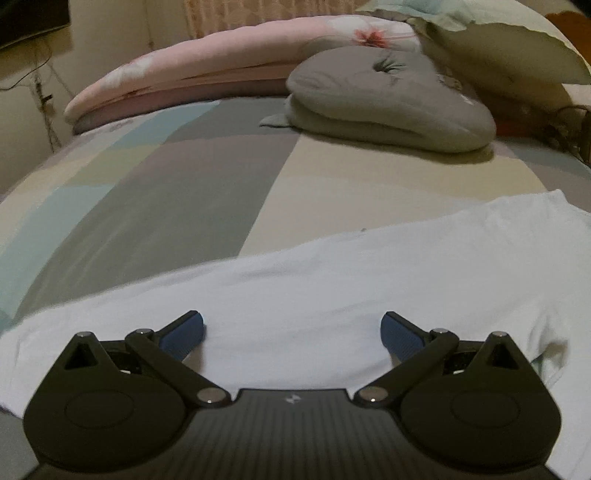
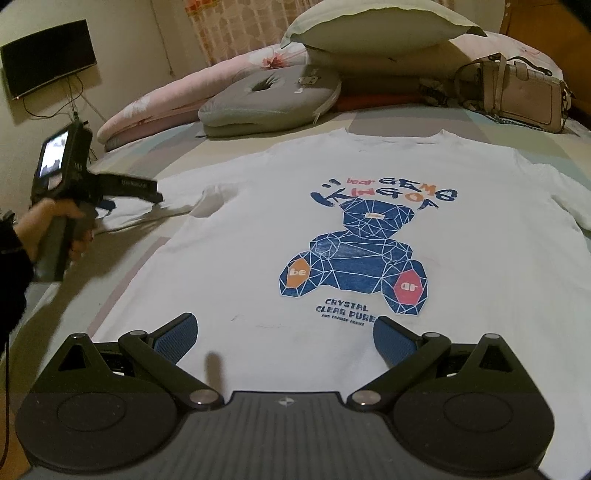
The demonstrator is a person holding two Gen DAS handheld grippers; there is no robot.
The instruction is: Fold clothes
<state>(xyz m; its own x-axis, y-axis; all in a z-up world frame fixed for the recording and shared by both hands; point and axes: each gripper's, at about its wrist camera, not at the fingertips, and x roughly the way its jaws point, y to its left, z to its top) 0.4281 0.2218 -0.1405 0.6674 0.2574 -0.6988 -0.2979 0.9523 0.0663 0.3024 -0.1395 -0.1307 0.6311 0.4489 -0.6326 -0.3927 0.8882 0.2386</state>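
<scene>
**White bear-print T-shirt spread flat on the bed, both grippers released**

A white cotton T-shirt (image 2: 369, 236) with a blue geometric bear print lies face up and spread out on a bed covered by a sheet of grey, beige and pale-blue colour blocks (image 1: 177, 184). Its neckline points toward the pillows, the sleeves are stretched out to either side, and the hem lies nearest the right wrist camera. The print carries an orange patch on one foot, a red patch on the other, and dark blue lettering above and below the bear.

The right gripper (image 2: 285, 334) hovers over the hem end of the shirt. Its jaws stand wide apart, with nothing between the blue ribbed pads (image 2: 177, 338); bare white fabric shows in the gap.

The left gripper (image 1: 293, 332) is over the shirt near one sleeve, its jaws likewise released and empty. In the right wrist view it appears at the left edge of the bed beside the shirt's sleeve, held by a person's hand (image 2: 55, 225) in a dark sleeve, with a small lit screen on its back.

At the head of the bed lie a grey round cushion with a dimpled centre (image 2: 273, 99), a long pink floral-print bolster (image 1: 229, 66) and a pale green pillow (image 2: 373, 26). A beige leather handbag with straps (image 2: 524, 96) rests on the bed to the right of the cushion, well apart from the shirt. A dark flat screen (image 2: 48, 55) hangs on the wall.
</scene>
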